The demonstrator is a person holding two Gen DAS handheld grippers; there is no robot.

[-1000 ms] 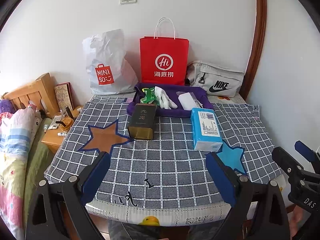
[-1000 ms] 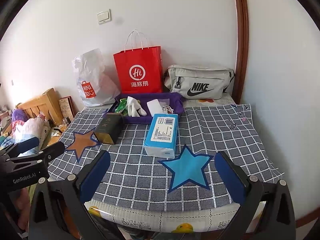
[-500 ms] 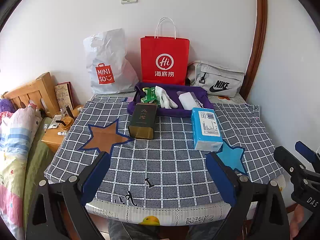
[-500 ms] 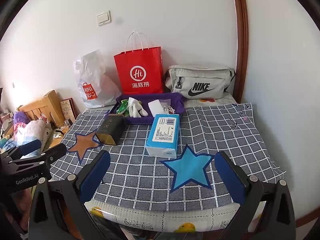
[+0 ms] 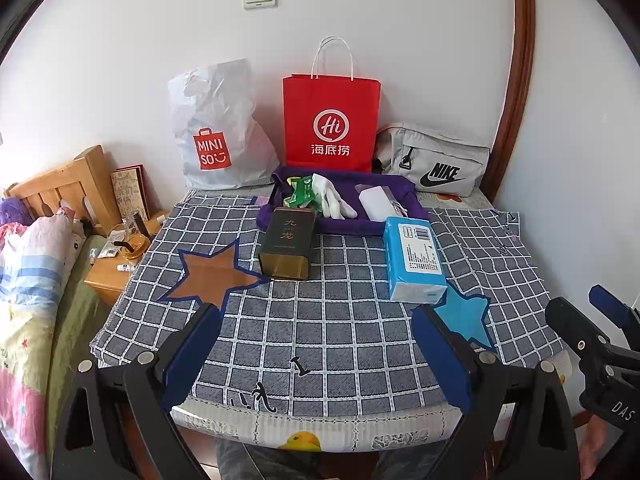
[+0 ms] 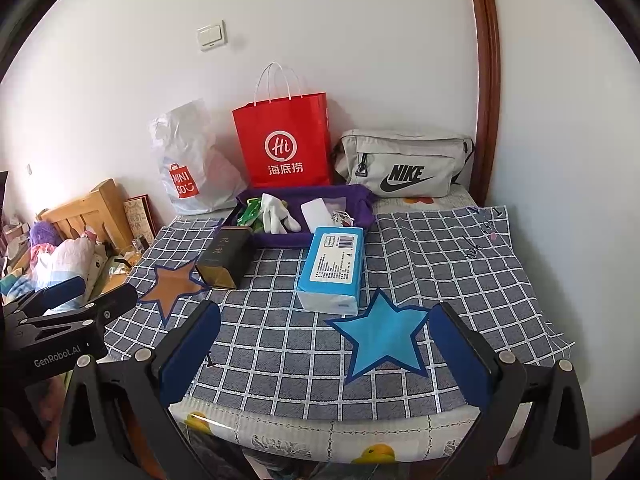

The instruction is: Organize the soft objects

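A blue tissue pack (image 5: 414, 263) (image 6: 332, 268) lies on the checked cloth in front of a purple fabric tray (image 5: 412, 196) (image 6: 362, 200). The tray holds a white glove (image 5: 332, 200) (image 6: 276, 214), a green packet (image 5: 298, 194) (image 6: 248, 214) and a white pack (image 5: 376, 202) (image 6: 318, 214). A dark tin box (image 5: 286, 242) (image 6: 226, 256) lies left of the tissue pack. My left gripper (image 5: 316, 354) is open and empty above the table's near edge. My right gripper (image 6: 324, 354) is open and empty, near a blue star patch (image 6: 380, 332).
A white Miniso bag (image 5: 216, 128), a red paper bag (image 5: 331, 120) and a grey Nike bag (image 5: 436, 164) stand against the back wall. A brown star patch (image 5: 212, 276) lies on the cloth. A bed and wooden nightstand (image 5: 112, 272) sit to the left.
Both grippers have shifted slightly; the views have drifted a little. Nothing on the table has moved, and both grippers stay open.
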